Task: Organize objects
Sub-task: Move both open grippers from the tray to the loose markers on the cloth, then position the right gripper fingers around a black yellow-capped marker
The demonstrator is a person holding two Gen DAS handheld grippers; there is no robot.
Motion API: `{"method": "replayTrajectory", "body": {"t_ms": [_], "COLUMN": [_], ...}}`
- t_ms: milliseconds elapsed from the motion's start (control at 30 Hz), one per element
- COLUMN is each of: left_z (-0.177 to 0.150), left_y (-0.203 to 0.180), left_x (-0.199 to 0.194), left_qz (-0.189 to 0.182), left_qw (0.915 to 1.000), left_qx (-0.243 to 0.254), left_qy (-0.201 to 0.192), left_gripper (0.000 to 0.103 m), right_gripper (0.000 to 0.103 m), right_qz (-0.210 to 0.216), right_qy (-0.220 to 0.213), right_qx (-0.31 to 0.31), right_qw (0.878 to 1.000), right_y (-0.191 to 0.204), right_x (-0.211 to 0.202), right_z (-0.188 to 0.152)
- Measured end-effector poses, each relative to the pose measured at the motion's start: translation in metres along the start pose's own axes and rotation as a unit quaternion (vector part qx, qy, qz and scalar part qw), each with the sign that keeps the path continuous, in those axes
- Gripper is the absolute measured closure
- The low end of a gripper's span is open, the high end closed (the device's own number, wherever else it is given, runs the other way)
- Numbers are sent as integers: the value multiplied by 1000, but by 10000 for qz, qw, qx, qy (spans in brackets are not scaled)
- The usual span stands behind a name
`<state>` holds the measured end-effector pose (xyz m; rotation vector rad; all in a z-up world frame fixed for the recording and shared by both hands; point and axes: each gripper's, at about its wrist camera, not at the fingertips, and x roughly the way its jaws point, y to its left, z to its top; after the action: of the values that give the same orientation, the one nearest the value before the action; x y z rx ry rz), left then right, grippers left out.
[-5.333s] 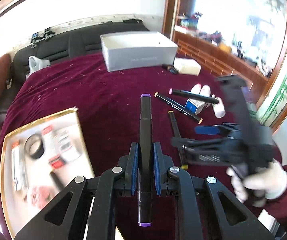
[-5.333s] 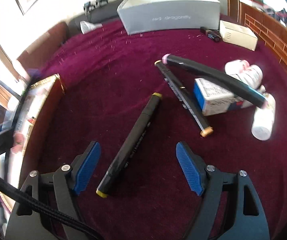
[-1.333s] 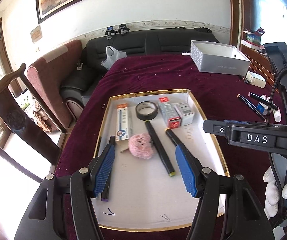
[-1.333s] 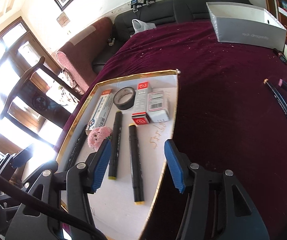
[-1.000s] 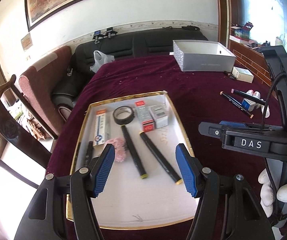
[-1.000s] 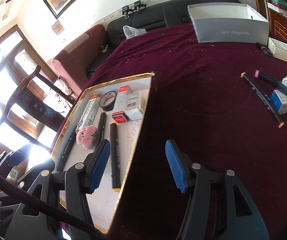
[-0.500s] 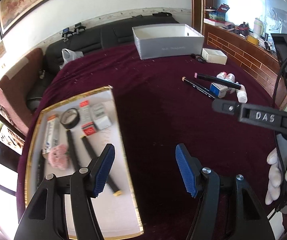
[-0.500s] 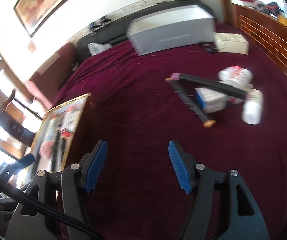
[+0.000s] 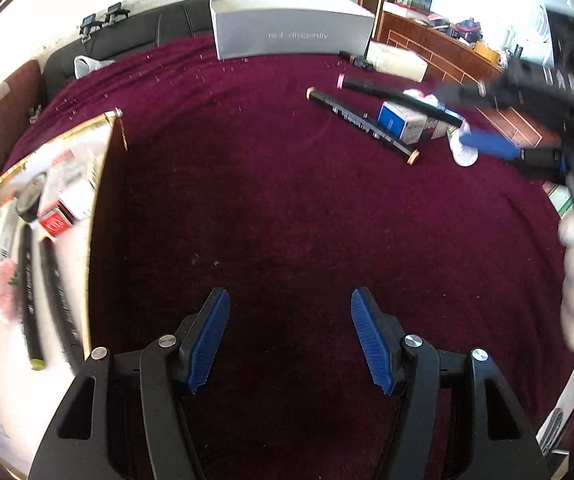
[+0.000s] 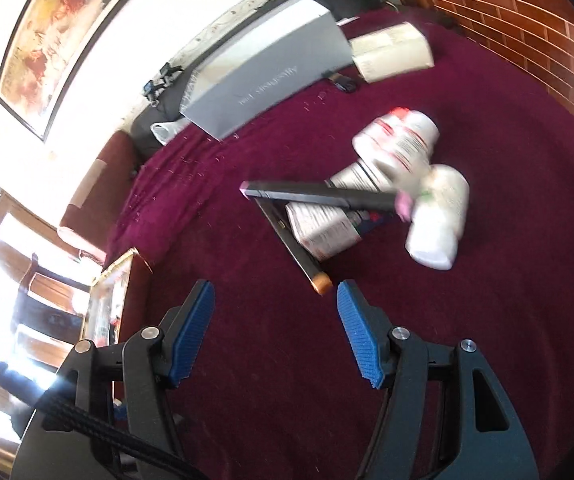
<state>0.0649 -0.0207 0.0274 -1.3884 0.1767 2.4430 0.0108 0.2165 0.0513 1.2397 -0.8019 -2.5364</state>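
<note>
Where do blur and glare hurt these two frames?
Left wrist view: the tray and its markers smear at the left edge, and the right gripper streaks across the upper right. Right wrist view: the white bottles are motion-blurred, window glare washes out the lower left, and the grey box stays readable.

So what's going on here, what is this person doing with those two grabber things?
A person is tidying loose items off a maroon tablecloth into a gold-rimmed tray. Several markers already lie in the tray. Both grippers are open and empty. The right gripper is nearing the orange-tipped marker, which lies beside a small box, another marker and white bottles. The left gripper hovers over bare cloth.
</note>
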Motion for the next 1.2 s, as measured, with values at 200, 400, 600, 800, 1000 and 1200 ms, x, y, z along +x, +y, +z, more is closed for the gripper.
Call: {"method": "replayTrajectory", "body": {"t_ms": [200, 400, 600, 800, 1000, 1200], "left_z": [-3, -8, -6, -6, -6, -6], "left_y": [2, -2, 0, 0, -1, 0], "left_x": [7, 8, 8, 8, 9, 9], "left_qz": [-111, -158, -350, -349, -333, -353], "left_qw": [9999, 9996, 9992, 9992, 9992, 9991], "left_qx": [47, 188, 115, 114, 139, 122], "left_qy": [-23, -142, -161, -174, -177, -188], "left_gripper": [40, 28, 22, 22, 21, 21], "right_gripper": [40, 39, 38, 38, 38, 38], "right_qz": [-730, -895, 229, -176, -186, -439], "right_qy": [-67, 571, 1000, 902, 1068, 1056], "right_qx": [-672, -648, -875, -838, -859, -878], "right_qw": [9950, 9922, 9909, 9922, 9904, 9896], "right_y": [24, 19, 47, 40, 46, 45], "right_x": [23, 67, 57, 56, 69, 89], "right_z": [42, 61, 36, 26, 14, 17]}}
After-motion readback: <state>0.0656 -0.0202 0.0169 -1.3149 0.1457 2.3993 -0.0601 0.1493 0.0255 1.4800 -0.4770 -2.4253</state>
